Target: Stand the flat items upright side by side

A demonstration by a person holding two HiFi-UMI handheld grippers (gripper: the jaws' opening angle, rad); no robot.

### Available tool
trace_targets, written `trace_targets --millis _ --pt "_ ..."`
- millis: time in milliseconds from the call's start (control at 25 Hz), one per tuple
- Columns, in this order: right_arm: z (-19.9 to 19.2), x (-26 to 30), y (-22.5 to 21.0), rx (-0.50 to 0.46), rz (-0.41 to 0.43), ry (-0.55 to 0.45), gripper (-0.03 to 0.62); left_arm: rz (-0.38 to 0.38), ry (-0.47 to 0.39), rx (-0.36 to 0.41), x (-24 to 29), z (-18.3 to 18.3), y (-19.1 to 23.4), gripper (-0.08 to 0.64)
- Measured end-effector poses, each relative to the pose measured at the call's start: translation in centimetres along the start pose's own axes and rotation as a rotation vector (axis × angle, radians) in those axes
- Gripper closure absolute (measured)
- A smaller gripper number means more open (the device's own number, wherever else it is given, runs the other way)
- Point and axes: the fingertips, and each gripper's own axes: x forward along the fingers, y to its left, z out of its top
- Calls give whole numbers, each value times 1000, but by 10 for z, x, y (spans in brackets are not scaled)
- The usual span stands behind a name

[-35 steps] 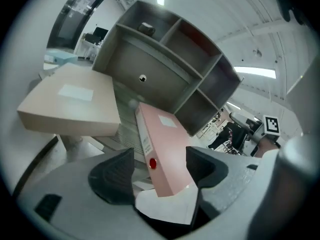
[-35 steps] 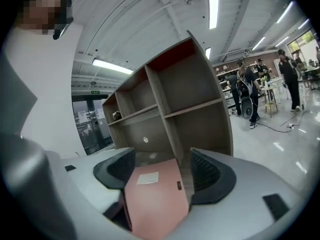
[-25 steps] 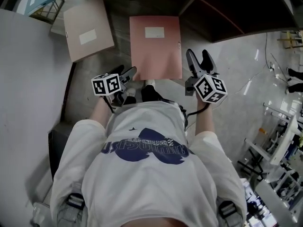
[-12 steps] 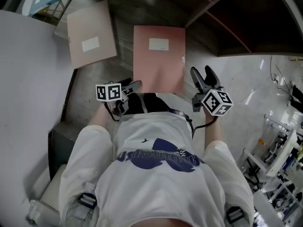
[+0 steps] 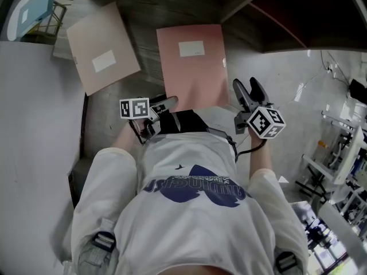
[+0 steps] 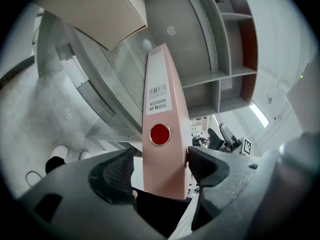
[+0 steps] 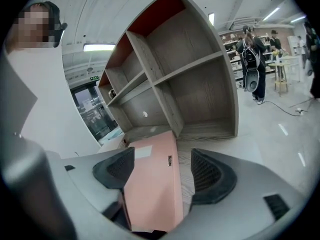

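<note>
Pink folder (image 5: 194, 65) and beige folder (image 5: 103, 47), two in all, lie flat.

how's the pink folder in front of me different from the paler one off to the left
Colour: the pink folder is salmon, while the paler folder is a washed-out beige-pink.
Pose: the pink folder lies nearly square to the person; the paler folder is turned at an angle.
Place: the pink folder sits directly ahead of the person, the paler folder farther off to the left.
Shared: both lie flat, white label up, on the wood-grain surface.
</note>
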Motion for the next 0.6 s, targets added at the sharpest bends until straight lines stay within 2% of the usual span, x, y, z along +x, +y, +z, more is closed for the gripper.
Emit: trace_targets --millis 440,600 --pt "-17 -24 -1 93 -91 -26 261 -149 124 -37 7 -1 -6 230" --pt "-29 -21 0 90 -62 22 256 -162 158 -17 7 -1 -8 254"
